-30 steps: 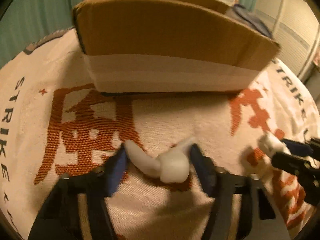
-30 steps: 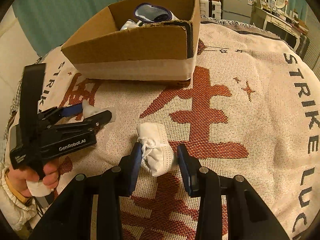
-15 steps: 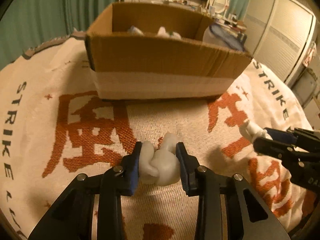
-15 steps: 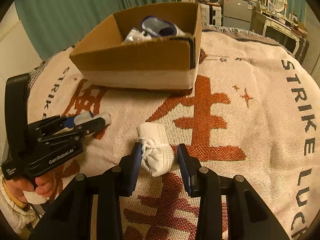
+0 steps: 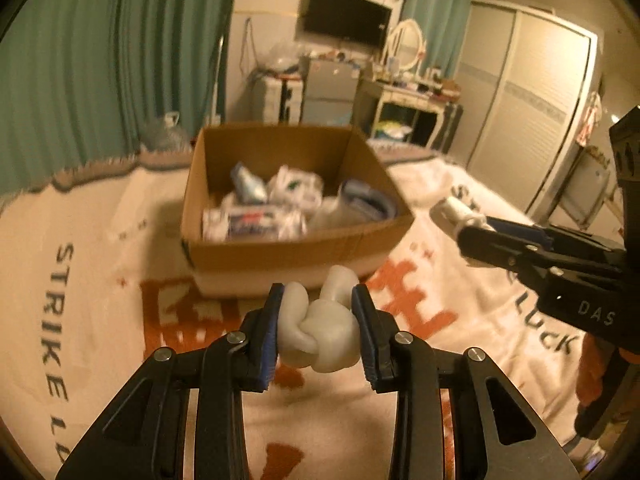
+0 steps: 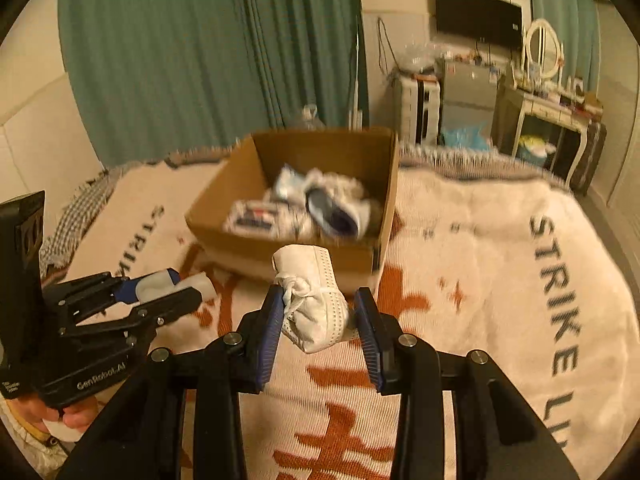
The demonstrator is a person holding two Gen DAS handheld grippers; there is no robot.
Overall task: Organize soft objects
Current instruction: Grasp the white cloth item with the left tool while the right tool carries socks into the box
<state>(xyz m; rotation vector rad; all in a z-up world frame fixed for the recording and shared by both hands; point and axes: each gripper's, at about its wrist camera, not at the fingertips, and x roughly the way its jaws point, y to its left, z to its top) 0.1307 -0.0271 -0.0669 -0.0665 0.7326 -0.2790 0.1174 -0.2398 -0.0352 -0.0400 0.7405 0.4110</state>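
Note:
My left gripper point(image 5: 318, 330) is shut on a knotted white sock point(image 5: 320, 334) and holds it in the air in front of the open cardboard box point(image 5: 288, 254). My right gripper point(image 6: 320, 320) is shut on a knotted white perforated sock point(image 6: 316, 304), also lifted above the blanket. The box point(image 6: 360, 256) holds several rolled socks and soft items point(image 5: 256, 220). In the left wrist view the right gripper point(image 5: 476, 226) shows at the right with a white sock end sticking out. In the right wrist view the left gripper point(image 6: 168, 292) shows at the left with its sock.
A cream blanket point(image 6: 500, 260) with orange characters and black lettering covers the bed. Green curtains point(image 6: 200, 60) hang behind the box. A fridge, a dressing table with a mirror point(image 5: 404, 46) and a wardrobe point(image 5: 532, 112) stand at the back right.
Both grippers have lifted their socks off the blanket and tilted up, so the inside of the box now shows. The left gripper closed on its sock a second ago.

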